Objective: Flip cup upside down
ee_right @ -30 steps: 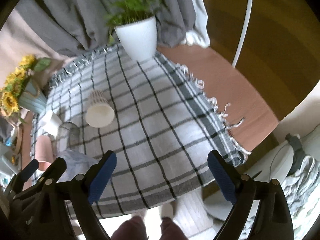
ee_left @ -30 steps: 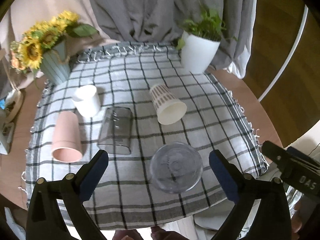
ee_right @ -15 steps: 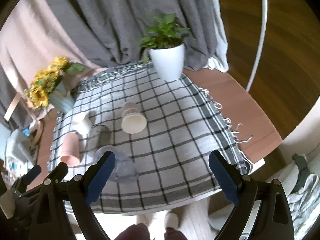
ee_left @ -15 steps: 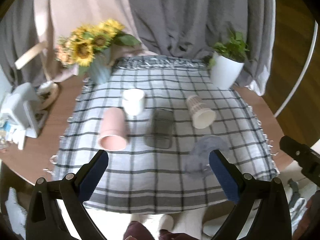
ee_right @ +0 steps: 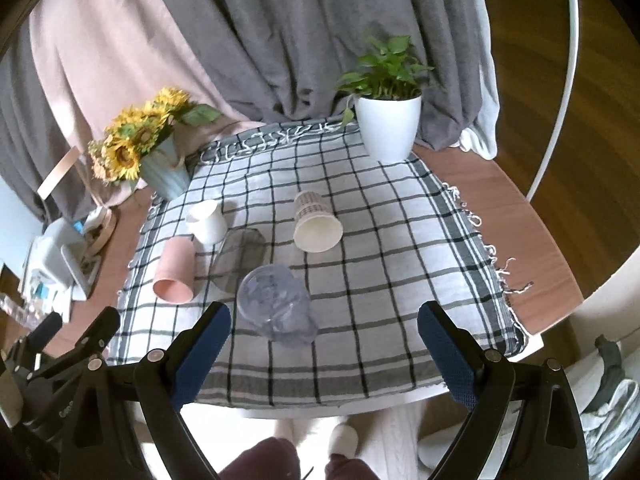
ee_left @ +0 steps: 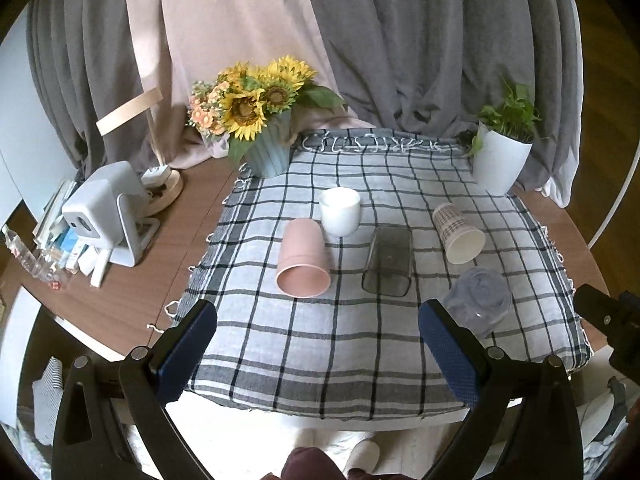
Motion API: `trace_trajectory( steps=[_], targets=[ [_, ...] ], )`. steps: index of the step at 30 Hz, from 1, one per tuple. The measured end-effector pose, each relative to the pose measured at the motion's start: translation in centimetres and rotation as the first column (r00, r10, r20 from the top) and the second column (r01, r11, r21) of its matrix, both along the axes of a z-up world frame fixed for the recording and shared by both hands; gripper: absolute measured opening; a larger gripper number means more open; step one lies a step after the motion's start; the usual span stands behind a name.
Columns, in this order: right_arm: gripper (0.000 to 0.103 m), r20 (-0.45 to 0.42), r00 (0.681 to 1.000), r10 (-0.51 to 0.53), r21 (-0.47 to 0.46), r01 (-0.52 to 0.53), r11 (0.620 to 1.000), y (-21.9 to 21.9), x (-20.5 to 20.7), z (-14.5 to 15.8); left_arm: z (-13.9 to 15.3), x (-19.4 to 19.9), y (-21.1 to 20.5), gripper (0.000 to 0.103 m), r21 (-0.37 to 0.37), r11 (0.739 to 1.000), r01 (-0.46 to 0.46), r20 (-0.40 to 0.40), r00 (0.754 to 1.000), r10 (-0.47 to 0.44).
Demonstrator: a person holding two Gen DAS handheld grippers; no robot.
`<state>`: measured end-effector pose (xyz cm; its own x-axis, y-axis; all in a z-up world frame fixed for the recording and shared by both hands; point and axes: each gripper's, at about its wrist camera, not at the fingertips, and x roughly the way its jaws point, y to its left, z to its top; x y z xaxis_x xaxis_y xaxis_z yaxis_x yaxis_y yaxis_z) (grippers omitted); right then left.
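Observation:
Several cups are on a checked cloth (ee_left: pixel 352 344). A clear glass (ee_left: pixel 478 300) (ee_right: pixel 274 306) stands near the front edge, seemingly bottom up. A pink cup (ee_left: pixel 304 258) (ee_right: pixel 175 270), a smoky tumbler (ee_left: pixel 388 261) (ee_right: pixel 239 258) and a patterned paper cup (ee_left: pixel 458 233) (ee_right: pixel 316 224) lie on their sides. A white cup (ee_left: pixel 340 211) (ee_right: pixel 206 222) stands upright. My left gripper (ee_left: pixel 318 354) and right gripper (ee_right: pixel 324 354) are both open and empty, held back off the table's front edge.
A sunflower vase (ee_left: pixel 268 148) stands at the cloth's back left and a white plant pot (ee_left: pixel 500 162) at its back right. A white device (ee_left: pixel 106 210) and clutter sit on the wooden table at left. Grey curtains hang behind.
Both grippers have pulled back and up from the table, so the whole cloth now shows. The clear glass stays on the cloth near the front edge. Both grippers stay open.

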<state>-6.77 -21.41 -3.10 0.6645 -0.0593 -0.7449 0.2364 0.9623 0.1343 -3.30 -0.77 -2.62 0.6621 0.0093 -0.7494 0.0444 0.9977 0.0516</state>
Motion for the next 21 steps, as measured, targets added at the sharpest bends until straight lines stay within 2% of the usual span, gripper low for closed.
trace_trajectory(
  steps=[21],
  targets=[
    [0.095, -0.01, 1.0, 0.024, 0.013, -0.024, 1.0, 1.2, -0.3, -0.4, 0.6, -0.4, 0.4, 0.103, 0.002, 1.0, -0.013, 0.013, 1.0, 0.013]
  ],
)
